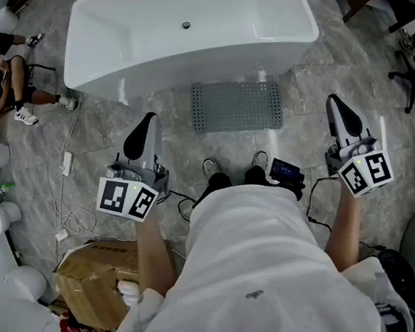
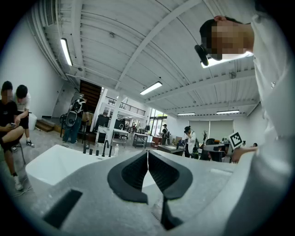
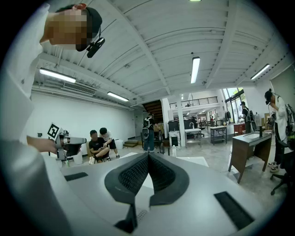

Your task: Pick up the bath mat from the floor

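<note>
Person's white shirt (image 1: 261, 269) fills the foreground. Beyond it, the grey perforated bath mat (image 1: 237, 106) lies flat on the floor against the bathtub (image 1: 178, 69), untouched. Left gripper (image 1: 147, 120) and right gripper (image 1: 334, 98) are held up short of the bathtub, their jaws pressed together on nothing. The approach looks barely begun. Next, likely: stoop, spread the jaws, and pinch the mat edge farthest from the tub.

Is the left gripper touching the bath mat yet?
Apart. The head view shows bare floor between the left gripper and the bath mat by the tub; the left gripper view shows its fingers shut on nothing.
</note>
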{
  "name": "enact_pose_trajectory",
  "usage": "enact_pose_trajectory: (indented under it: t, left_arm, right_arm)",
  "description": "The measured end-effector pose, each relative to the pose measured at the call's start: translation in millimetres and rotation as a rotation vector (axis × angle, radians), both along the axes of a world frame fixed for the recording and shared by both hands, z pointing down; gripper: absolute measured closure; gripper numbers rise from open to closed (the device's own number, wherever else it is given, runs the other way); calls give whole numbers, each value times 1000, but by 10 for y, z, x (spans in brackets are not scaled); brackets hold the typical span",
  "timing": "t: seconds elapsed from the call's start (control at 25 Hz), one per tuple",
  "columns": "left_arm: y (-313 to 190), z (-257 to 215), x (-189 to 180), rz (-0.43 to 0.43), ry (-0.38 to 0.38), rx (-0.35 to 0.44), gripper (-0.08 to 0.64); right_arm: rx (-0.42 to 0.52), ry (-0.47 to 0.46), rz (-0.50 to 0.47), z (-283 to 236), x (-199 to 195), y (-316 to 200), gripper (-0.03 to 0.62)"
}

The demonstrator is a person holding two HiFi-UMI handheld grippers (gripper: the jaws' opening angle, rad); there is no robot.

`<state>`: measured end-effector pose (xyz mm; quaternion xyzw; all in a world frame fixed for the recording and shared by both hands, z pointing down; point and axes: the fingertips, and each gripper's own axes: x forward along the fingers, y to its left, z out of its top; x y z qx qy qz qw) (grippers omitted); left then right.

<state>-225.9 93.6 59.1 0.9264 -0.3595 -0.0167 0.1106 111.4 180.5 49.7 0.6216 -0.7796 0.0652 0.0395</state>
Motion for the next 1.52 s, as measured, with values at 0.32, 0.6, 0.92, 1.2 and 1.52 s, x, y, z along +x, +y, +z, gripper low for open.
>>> enact_pose_trajectory:
  t: [0.32,0.6,0.92,1.2,1.52]
  left_arm:
    - [-25,20,-18,-6,2,-2,546]
    - [-26,59,-41,-2,2,-6,546]
    - [-60,115,8,23,-15,-14,546]
    - [-111,253,-107,43,-32,-36,546]
    - [-237,480,-185,102,-56,-76,546]
  right_arm:
    - [43,-58,59,-68,130,-23,584]
    - [28,-43,75,-23,143,25,584]
    - [9,-72,63,19,104,-12,584]
    - [-36,-63,51,180,-101,-63,583]
    - [-130,-33,155,426,-171,-93,583]
